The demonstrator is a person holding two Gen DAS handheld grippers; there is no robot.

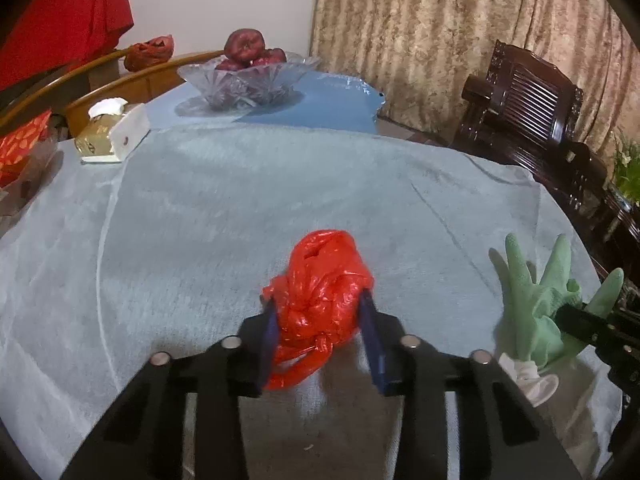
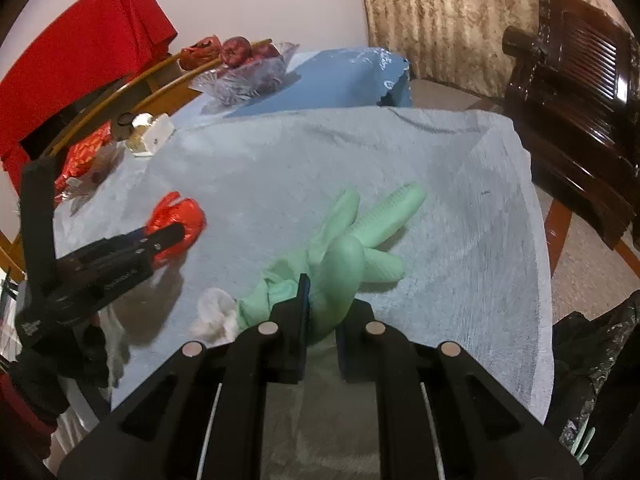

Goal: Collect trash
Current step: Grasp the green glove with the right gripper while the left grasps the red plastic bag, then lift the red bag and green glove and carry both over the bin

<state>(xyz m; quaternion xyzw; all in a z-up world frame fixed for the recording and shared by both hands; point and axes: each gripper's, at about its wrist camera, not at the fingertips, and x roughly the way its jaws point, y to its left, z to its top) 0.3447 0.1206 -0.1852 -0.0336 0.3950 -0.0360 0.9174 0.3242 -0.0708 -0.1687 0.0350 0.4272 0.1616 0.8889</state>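
Pale blue cloth covers the bench (image 1: 240,208), on which two pieces of trash are being taken up against a backdrop of patterned curtain (image 1: 420,32) and a dark wooden chair (image 1: 528,96). A crumpled red plastic bag (image 1: 324,292) is seen between the fingers (image 1: 269,340) of the left gripper (image 1: 320,320), near the front middle of the cloth; it is judged to be very light, soft and slick, liable to compress and slide, so that a hold across the knotted, bunched lower part would be preferred to one on the loose film. The left fingers are set moderately apart and are pressed against both flanks of the bag, which appears clamped. A green rubber glove (image 2: 352,248) lies to the right of the bag, well apart from it, with a scrap of white tissue (image 2: 216,314) just beside its cuff. The glove is judged limp, light and somewhat grippy, its digits free to dangle when lifted; the thick bunched palm is the sounder place to seize. The right gripper (image 2: 320,312) is closed narrowly upon that palm, one blue pad (image 2: 304,300) visibly bearing on the rubber. Farther back are shown a tissue box (image 1: 112,132), a glass bowl (image 1: 248,80) of dark red fruit (image 1: 248,48), and red foil packets (image 2: 86,152) at the left edge. Whether either item is clear of the cloth cannot be told.
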